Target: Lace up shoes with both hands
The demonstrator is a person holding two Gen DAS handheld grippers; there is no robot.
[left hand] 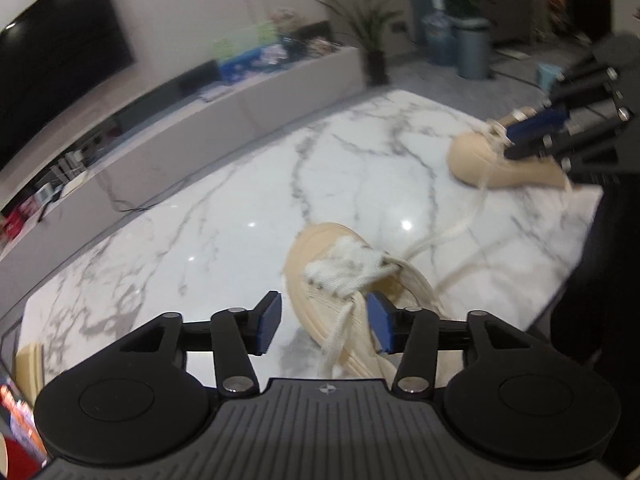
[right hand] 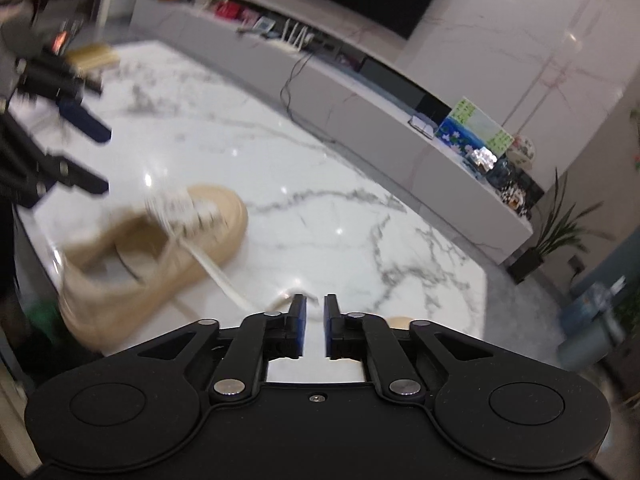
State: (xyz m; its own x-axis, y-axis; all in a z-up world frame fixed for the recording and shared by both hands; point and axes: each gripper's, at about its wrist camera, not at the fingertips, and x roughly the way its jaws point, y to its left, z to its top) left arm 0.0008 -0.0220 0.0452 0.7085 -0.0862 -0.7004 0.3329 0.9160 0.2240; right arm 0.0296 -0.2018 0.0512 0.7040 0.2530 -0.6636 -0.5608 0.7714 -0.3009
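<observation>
Your biggest risk is the loose lace [right hand: 218,276]: it trails slack off the near shoe [left hand: 336,280] across the bench [left hand: 240,184], and if either hand-held gripper snags it on the way, you drag the shoe or pull the lace out of its eyelets. Your left hand-held gripper [left hand: 326,322] stands about half open just above that shoe, a strand hanging between its pads, nothing pinched. Your right hand-held gripper [right hand: 315,326] is only narrowly parted and looks empty, the lace end lying just ahead; blur makes contact hard to judge. The second shoe [left hand: 492,160] sits farther off.
</observation>
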